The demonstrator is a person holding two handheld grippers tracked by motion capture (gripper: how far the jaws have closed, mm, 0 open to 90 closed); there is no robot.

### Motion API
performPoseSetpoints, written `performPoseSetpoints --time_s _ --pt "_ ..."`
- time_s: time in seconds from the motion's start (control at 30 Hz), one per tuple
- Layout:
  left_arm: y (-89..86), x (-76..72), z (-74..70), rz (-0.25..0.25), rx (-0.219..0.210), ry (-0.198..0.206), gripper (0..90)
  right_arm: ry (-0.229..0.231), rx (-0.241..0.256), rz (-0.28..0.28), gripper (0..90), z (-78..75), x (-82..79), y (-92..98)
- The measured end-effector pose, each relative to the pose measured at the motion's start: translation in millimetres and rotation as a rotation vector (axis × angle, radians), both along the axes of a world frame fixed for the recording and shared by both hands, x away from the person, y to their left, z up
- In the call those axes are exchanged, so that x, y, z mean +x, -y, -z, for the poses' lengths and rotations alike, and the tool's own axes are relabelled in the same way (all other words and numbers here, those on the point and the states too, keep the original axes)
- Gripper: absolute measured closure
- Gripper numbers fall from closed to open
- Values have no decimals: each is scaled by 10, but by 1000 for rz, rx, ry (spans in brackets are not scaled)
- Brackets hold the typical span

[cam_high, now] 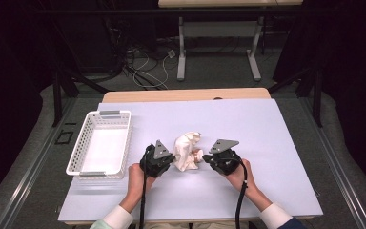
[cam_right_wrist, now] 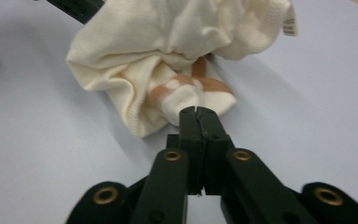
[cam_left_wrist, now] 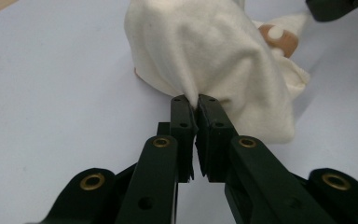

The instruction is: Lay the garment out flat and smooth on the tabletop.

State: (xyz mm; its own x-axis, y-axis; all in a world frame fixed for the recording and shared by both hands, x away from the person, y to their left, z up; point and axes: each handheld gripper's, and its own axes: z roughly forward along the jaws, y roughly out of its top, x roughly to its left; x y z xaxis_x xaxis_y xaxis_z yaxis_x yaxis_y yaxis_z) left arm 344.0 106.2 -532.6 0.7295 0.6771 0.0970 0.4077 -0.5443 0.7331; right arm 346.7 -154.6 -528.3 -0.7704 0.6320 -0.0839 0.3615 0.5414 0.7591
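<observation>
Between the two sets of jaws, a cream garment (cam_high: 187,151) lies bunched on the worktop (cam_high: 248,124). Left gripper (cam_left_wrist: 196,103) and right gripper (cam_right_wrist: 196,112) each pinch an edge; spreading or folding looks barely begun, and the basket (cam_high: 83,138) beyond the left jaws holds nothing.

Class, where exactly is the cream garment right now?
In the high view the cream garment lies bunched mid-table, pinched between the left gripper and right gripper, right of the white basket.
</observation>
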Motion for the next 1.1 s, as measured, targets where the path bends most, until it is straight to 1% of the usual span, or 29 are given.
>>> performPoseSetpoints --time_s 0.03,0.1,0.2,0.23,0.27,0.3,0.33,0.4,0.43,0.47,0.53,0.57,0.6,0.63,0.67,0.73,0.83,0.97,1.0,1.1 --pt "-17 10 3 -3 -8 -5 854 5 -5 7 900 -6 4 16" --pt "-38 23 11 -4 -13 -21 854 0 7 19 900 -16 16 56" --pt "-33 25 22 -3 -11 -27 853 -20 28 23 900 2 29 90" --pt "-25 22 22 -2 -9 -30 852 -24 31 19 882 11 32 88" --pt "-19 23 25 -3 -4 -26 852 -31 33 10 860 19 32 77" --pt "-11 21 31 -5 -6 -35 851 -38 34 -3 822 24 30 62" --pt "-14 28 37 -1 0 -31 850 -37 36 -10 762 29 24 42" --pt "-14 30 47 -4 4 -44 850 -46 43 -39 667 38 14 1" --pt "-17 34 52 -5 3 -45 849 -48 43 -35 614 38 5 -22" --pt "-17 35 57 -9 -1 -52 849 -50 50 -45 608 46 6 -45" --pt "-18 45 66 -10 5 -52 849 -53 50 -64 566 62 -4 -95" --pt "-19 48 67 -9 7 -57 850 -53 45 -67 561 73 -8 -126" --pt "-17 49 73 -10 6 -60 849 -50 39 -72 573 87 -8 -160" --pt "-15 52 77 -12 8 -58 850 -45 28 -75 603 100 -4 -190" --pt "-15 55 83 -13 8 -62 850 -40 22 -66 638 115 -3 -217" --pt "-21 61 91 -17 10 -69 850 -37 9 -58 742 149 12 -250" --pt "-40 80 107 -24 11 -76 850 -46 -7 -51 854 185 19 -256" --pt "-64 109 140 -41 9 -102 849 -26 -18 -48 881 173 0 -257" --pt "-75 118 145 -45 16 -105 848 -24 -12 -52 883 160 -5 -256" --pt "-86 135 162 -56 19 -116 843 -6 -10 -58 884 119 -17 -243"
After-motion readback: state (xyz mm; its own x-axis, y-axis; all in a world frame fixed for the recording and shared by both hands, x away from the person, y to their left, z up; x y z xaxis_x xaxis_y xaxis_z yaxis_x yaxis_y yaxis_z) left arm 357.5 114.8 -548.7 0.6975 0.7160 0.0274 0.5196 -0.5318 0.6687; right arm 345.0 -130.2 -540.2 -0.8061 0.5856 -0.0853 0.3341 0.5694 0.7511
